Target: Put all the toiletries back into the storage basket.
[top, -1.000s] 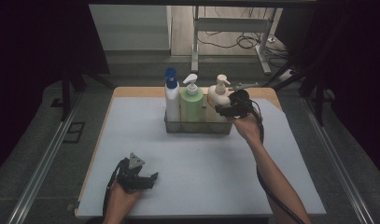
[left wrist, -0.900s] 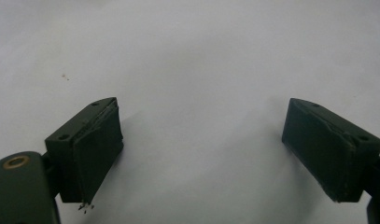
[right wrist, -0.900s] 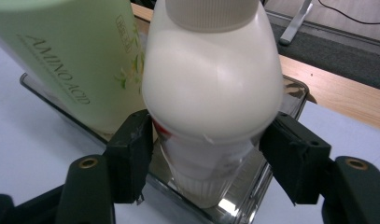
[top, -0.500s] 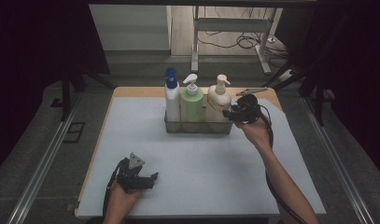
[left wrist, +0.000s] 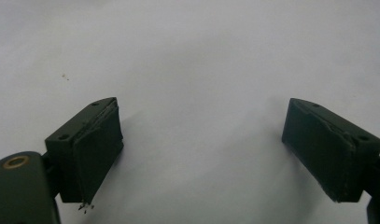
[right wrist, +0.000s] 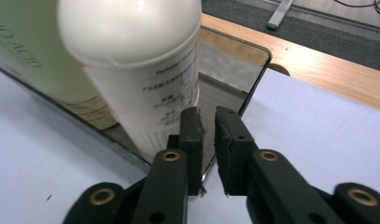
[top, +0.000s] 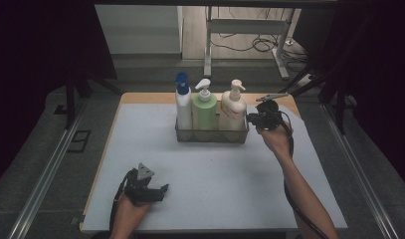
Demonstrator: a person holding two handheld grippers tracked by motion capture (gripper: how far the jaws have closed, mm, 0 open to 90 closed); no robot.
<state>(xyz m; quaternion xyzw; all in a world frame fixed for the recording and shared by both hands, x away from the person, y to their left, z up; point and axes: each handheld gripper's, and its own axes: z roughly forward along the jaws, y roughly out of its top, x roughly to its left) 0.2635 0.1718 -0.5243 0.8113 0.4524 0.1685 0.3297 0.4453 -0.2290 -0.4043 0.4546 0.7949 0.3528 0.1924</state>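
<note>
Right tongs (right wrist: 207,140) just closed on basket (right wrist: 253,88) wall, slid off cream bottle (right wrist: 145,70) | left tongs (left wrist: 201,154) wide open, empty

Upright cream bottle (top: 233,110) in wire basket (top: 212,135)

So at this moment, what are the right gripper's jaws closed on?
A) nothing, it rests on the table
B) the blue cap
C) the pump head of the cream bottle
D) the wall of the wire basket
D: in the right gripper view the right gripper has its jaws nearly together on the end wall of the basket, beside the cream bottle.
</note>
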